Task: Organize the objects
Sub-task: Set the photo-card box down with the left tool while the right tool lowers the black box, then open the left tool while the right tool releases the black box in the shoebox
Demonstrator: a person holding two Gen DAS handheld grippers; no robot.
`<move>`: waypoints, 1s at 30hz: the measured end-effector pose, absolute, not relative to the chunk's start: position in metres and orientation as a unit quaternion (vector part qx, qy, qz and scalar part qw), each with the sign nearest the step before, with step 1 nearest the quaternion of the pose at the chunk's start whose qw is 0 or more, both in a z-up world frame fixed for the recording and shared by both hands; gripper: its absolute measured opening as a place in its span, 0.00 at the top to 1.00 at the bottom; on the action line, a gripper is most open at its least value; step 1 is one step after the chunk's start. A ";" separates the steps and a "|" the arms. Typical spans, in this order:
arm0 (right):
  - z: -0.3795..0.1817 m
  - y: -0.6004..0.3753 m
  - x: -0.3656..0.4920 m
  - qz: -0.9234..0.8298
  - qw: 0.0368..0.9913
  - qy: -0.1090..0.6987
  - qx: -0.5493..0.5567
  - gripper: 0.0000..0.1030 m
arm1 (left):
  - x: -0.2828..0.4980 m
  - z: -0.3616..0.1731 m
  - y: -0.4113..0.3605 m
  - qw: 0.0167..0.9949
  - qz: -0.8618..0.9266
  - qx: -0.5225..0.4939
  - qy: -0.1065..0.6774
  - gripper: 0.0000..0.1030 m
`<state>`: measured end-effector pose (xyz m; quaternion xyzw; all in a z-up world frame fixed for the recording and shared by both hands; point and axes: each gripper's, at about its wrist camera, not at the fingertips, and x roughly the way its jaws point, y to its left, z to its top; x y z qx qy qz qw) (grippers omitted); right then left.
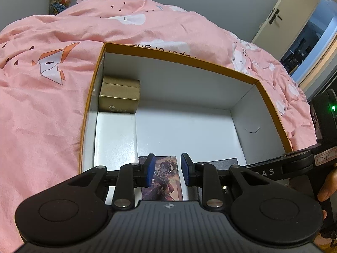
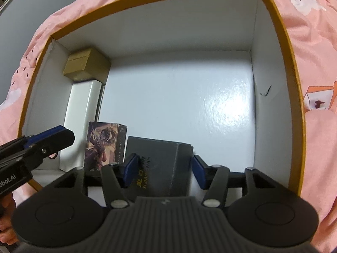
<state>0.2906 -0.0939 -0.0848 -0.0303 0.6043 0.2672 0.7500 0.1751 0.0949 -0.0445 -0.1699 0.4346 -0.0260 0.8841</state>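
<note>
grippers both reach down into the orange-rimmed box (image 2: 292, 67) on the pink duvet (image 1: 42, 109). left gripper (image 1: 166, 169) hovers over the illustrated card box (image 1: 163, 181), fingers spread, not touching it. right gripper (image 2: 164, 171) straddles the black box (image 2: 160, 168) at the box's near edge, fingers spread, contact unclear. gold box (image 2: 86, 65) sits in the far left corner, white box (image 1: 114, 139) along the left wall.
</note>
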 end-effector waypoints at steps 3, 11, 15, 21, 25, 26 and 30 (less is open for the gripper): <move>-0.086 -0.087 0.288 0.272 0.746 0.606 -0.050 0.37 | 0.178 -0.043 0.095 0.884 -0.024 -0.167 0.435 0.69; -0.091 -0.072 0.280 0.307 0.728 0.610 -0.062 0.38 | 0.182 -0.044 0.090 0.883 -0.023 -0.156 0.443 0.69; -0.092 -0.067 0.275 0.307 0.722 0.615 -0.081 0.33 | 0.189 -0.042 0.086 0.881 -0.019 -0.139 0.451 0.70; -0.079 -0.078 0.275 0.291 0.748 0.590 -0.082 0.45 | 0.213 -0.036 0.082 0.873 -0.018 -0.124 0.471 0.69; -0.075 -0.085 0.278 0.293 0.755 0.583 -0.060 0.64 | 0.233 -0.045 0.086 0.857 -0.008 -0.125 0.501 0.72; -0.074 -0.086 0.279 0.294 0.757 0.581 -0.058 0.66 | 0.237 -0.048 0.089 0.852 -0.010 -0.132 0.507 0.74; -0.074 -0.091 0.281 0.295 0.759 0.578 -0.059 0.71 | 0.252 -0.058 0.097 0.838 -0.008 -0.144 0.526 0.75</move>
